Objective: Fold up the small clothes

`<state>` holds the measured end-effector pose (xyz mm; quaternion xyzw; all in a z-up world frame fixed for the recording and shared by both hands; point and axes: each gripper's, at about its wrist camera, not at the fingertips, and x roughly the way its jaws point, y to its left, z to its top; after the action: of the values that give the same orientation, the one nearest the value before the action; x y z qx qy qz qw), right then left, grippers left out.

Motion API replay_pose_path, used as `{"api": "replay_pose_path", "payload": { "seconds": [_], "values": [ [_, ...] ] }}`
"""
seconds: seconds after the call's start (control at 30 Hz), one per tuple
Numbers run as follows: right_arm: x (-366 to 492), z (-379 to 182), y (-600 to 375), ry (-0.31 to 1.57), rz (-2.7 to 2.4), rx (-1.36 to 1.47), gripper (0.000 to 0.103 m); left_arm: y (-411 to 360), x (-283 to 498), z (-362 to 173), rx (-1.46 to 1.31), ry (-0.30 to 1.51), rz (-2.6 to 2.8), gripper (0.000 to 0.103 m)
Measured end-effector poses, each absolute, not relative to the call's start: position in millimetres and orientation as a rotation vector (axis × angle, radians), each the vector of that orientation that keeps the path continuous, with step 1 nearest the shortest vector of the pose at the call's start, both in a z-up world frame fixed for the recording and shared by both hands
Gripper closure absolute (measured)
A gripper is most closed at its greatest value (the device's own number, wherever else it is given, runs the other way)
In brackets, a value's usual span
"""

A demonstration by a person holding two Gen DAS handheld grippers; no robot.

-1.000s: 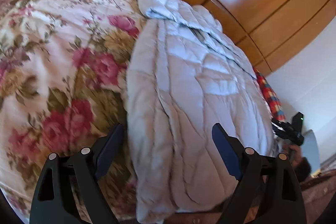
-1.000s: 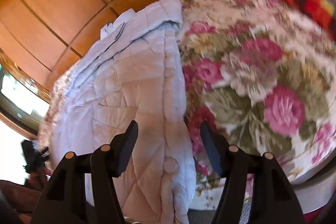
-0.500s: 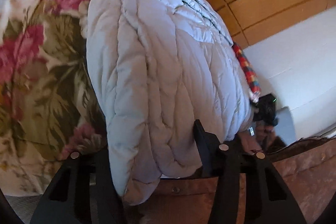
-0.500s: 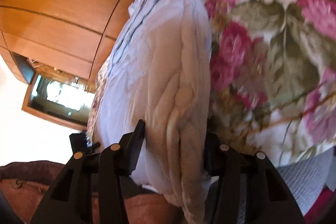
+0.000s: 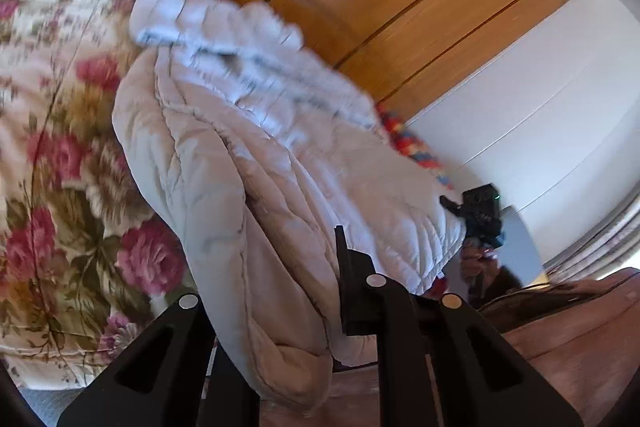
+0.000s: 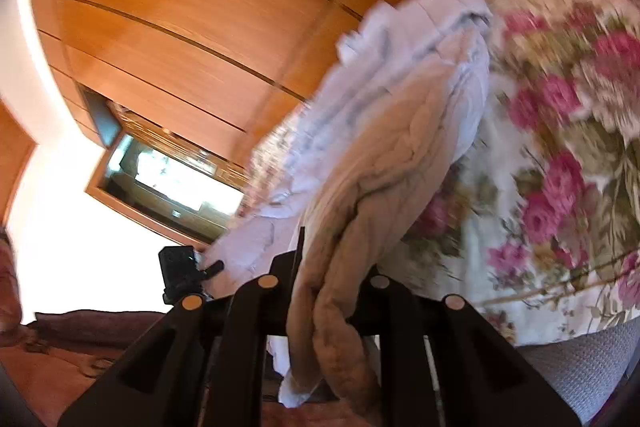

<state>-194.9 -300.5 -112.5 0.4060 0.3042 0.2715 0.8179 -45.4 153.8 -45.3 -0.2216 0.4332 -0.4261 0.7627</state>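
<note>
Both grippers, left and right, are closing on the jacket's near hem, its length running straight ahead across the bed.

- Left gripper and right gripper, wide apart a second ago, are closing on the quilted jacket
- Jacket's near hem now lifted off the floral bedspread
</note>
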Motion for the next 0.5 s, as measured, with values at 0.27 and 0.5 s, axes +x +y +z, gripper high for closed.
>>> {"api": "replay_pose_path", "payload": {
  "seconds": [0.27, 0.5],
  "values": [
    [-271.2, -106.2, -290.5, 0.580, 0.708, 0.964, 0.091, 184.4, -114.6, -25.0, -0.660, 0.972, -0.983, 0.092],
    [-283.0, -126.5, -299.1, 0.504, 0.707, 1.114, 0.091, 201.0, -136.3, -12.9, -0.779, 0.943, -0.995, 0.092]
  ]
}}
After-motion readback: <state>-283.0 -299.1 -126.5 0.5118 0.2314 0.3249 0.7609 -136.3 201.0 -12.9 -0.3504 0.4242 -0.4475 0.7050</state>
